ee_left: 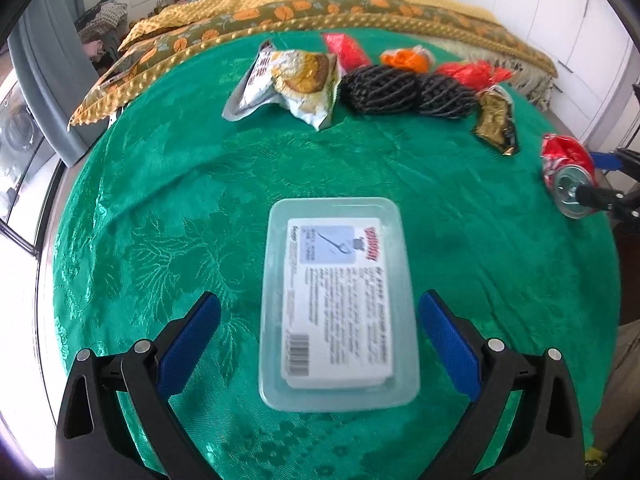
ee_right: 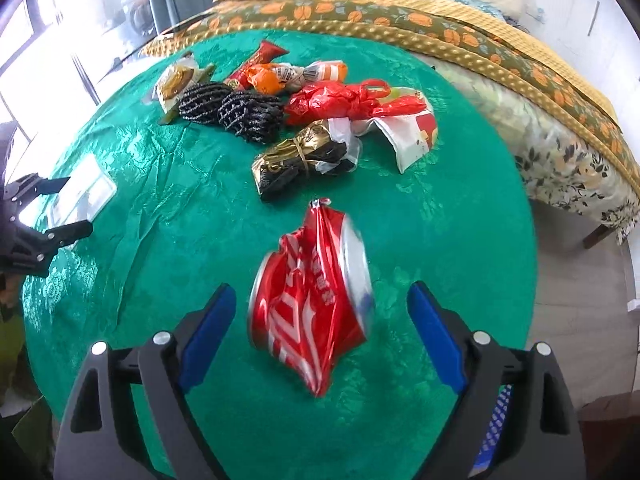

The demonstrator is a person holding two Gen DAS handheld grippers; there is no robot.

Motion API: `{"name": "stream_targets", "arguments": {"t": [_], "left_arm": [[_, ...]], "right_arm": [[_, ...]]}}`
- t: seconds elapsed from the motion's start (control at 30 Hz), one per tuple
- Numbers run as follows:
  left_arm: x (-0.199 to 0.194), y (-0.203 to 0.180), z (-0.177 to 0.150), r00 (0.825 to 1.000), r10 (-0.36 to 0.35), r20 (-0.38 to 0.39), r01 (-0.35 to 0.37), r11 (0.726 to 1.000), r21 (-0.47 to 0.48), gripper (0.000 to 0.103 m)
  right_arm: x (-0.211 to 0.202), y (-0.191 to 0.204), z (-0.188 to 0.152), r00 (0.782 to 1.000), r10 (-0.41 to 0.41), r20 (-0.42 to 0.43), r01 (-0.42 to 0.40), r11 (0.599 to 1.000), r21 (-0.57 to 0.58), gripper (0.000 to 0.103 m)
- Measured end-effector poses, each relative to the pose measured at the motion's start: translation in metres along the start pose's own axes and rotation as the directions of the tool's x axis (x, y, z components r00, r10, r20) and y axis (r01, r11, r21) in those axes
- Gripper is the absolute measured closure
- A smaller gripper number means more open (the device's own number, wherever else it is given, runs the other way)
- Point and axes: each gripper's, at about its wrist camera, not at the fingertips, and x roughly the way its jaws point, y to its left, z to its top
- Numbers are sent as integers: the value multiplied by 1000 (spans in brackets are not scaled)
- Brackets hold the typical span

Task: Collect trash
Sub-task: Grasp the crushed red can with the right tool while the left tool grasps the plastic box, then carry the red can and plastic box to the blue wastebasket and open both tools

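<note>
A clear plastic box (ee_left: pixel 340 304) with a printed label lies on the green tablecloth (ee_left: pixel 160 200). My left gripper (ee_left: pixel 320 300) hangs over it, open, a blue pad on each side and neither touching it. A crushed red drink can (ee_right: pixel 312 300) lies between the fingers of my right gripper (ee_right: pixel 321 291), which is open with gaps on both sides. The left wrist view shows the can (ee_left: pixel 568 168) at the table's right edge, with the right gripper (ee_left: pixel 590 176) around it. From the right wrist, the left gripper (ee_right: pixel 76 205) and box (ee_right: pixel 84 196) show at far left.
At the table's far side lie a snack wrapper (ee_left: pixel 288 80), two black mesh bundles (ee_left: pixel 380 88), a red plastic bag (ee_right: pixel 332 100), a gold and black wrapper (ee_right: pixel 300 160), orange wrappers (ee_right: pixel 272 76) and a torn white and red packet (ee_right: pixel 412 132). A bed with a yellow blanket (ee_left: pixel 320 4) stands behind.
</note>
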Motion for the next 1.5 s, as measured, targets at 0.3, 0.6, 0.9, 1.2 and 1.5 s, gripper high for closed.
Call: {"name": "stream_targets", "arguments": {"t": [0.3, 0.6, 0.9, 1.2, 1.5], "left_arm": [[-3, -6, 2, 1000, -4, -14, 4, 1000, 8, 41], [-24, -40, 3, 997, -69, 39, 67, 997, 33, 41], [-36, -135, 24, 975, -215, 58, 206, 970, 130, 41], [-36, -253, 50, 931, -363, 31, 347, 910, 228, 41], [-10, -388, 63, 889, -455, -48, 444, 833, 330, 41]], "right_arm": [[6, -3, 3, 996, 20, -85, -19, 1000, 2, 45], [-27, -25, -16, 995, 99, 24, -101, 987, 122, 46], [-59, -68, -38, 985, 134, 105, -155, 961, 229, 46], [-104, -160, -99, 983, 25, 183, -98, 910, 402, 46], [-114, -268, -191, 983, -116, 145, 0, 781, 624, 46]]}}
